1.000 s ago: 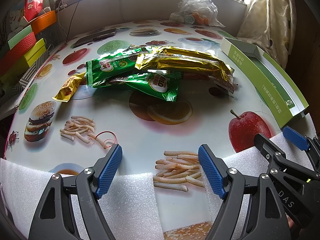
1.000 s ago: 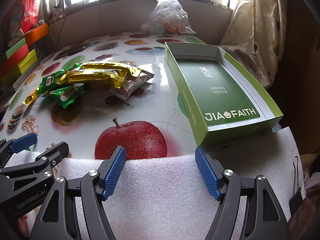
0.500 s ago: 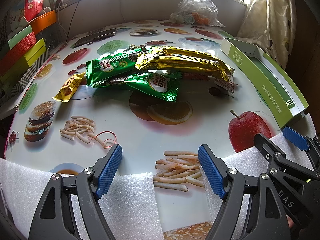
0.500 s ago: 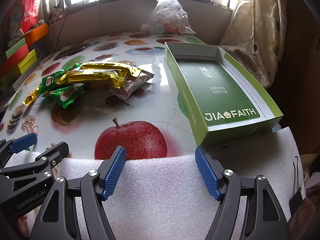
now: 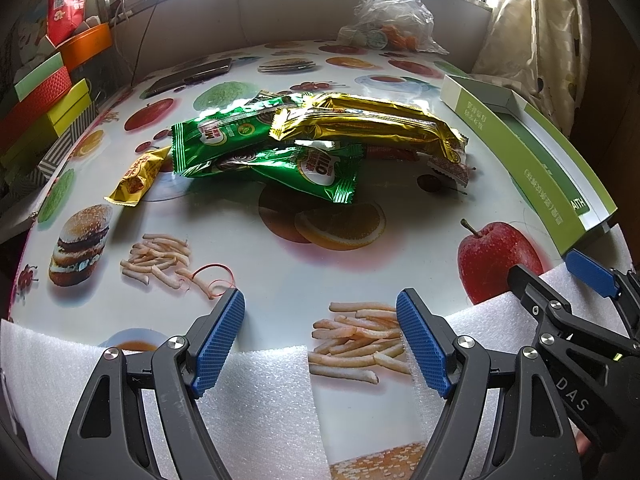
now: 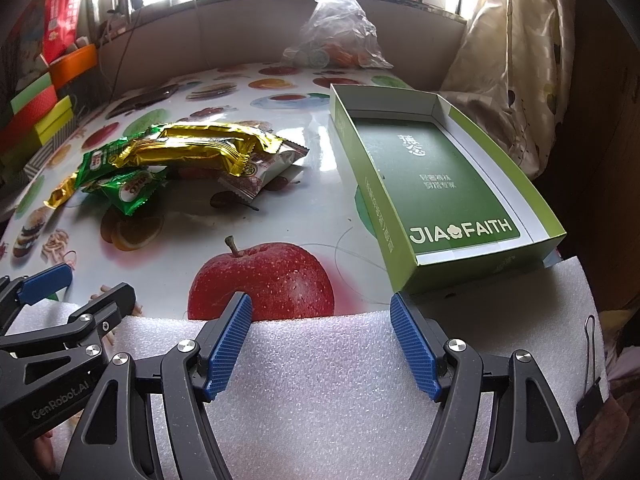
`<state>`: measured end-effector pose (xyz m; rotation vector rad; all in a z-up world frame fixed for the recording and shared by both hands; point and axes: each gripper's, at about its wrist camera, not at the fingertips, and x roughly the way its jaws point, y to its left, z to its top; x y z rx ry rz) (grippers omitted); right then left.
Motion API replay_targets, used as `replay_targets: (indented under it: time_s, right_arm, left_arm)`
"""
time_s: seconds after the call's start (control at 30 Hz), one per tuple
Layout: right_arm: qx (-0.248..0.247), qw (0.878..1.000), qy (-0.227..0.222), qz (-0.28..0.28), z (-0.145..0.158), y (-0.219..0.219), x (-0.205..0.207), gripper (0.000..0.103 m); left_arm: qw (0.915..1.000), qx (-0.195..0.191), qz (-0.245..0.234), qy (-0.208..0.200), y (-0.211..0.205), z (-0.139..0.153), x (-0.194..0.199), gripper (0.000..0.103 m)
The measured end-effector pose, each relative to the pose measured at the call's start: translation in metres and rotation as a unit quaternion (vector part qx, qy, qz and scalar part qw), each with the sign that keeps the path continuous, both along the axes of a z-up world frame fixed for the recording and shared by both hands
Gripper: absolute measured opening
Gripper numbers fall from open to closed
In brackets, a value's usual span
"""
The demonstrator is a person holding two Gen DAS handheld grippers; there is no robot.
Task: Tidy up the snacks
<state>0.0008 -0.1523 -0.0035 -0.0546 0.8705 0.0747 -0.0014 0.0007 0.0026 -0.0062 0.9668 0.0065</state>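
Note:
A heap of snack packets lies mid-table: gold wrappers (image 5: pixel 368 128) (image 6: pixel 192 148) on top, green packets (image 5: pixel 304 170) (image 6: pixel 128 188) beneath, a small yellow packet (image 5: pixel 138 176) at the left and a white-and-red one (image 6: pixel 260 176) at the right. An open green box (image 6: pixel 444 184) (image 5: pixel 532 148) with nothing in it stands right of the heap. My left gripper (image 5: pixel 320 336) rests open at the near table edge, well short of the snacks. My right gripper (image 6: pixel 320 340) is open over white foam, just in front of the box.
The table (image 5: pixel 320 264) has a glossy fruit-and-food print. White foam sheets (image 6: pixel 320 392) cover its near edge. A clear plastic bag (image 5: pixel 392 16) sits at the back by the window. Coloured boxes (image 5: pixel 44 96) stack at the far left. A curtain (image 6: pixel 520 60) hangs at the right.

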Motion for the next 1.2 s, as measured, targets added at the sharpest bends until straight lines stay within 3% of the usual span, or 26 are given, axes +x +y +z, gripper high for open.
replay_targets:
  time_s: [0.47,0.8,1.0,1.2]
  right_arm:
    - [-0.003,1.0,0.005,0.02,0.005,0.005,0.006,0.072]
    - [0.01,0.993,-0.025,0.111,0.031,0.034,0.034,0.072]
    - [-0.03,0.982,-0.027,0.186,0.037,0.066,0.064,0.072]
    - [-0.06,0.973,-0.022,0.22,0.034,0.087,0.089,0.071]
  left_arm:
    - [0.9997,-0.017,0.0,0.016,0.018,0.004,0.007,0.079]
    - [0.9989,-0.03,0.035,-0.009,0.063,0.024,0.024,0.079]
    - [0.9976,-0.033,0.059,-0.014,0.091,0.03,0.039,0.079]
    - [0.9974,-0.035,0.061,-0.013,0.106,0.031,0.051,0.079]
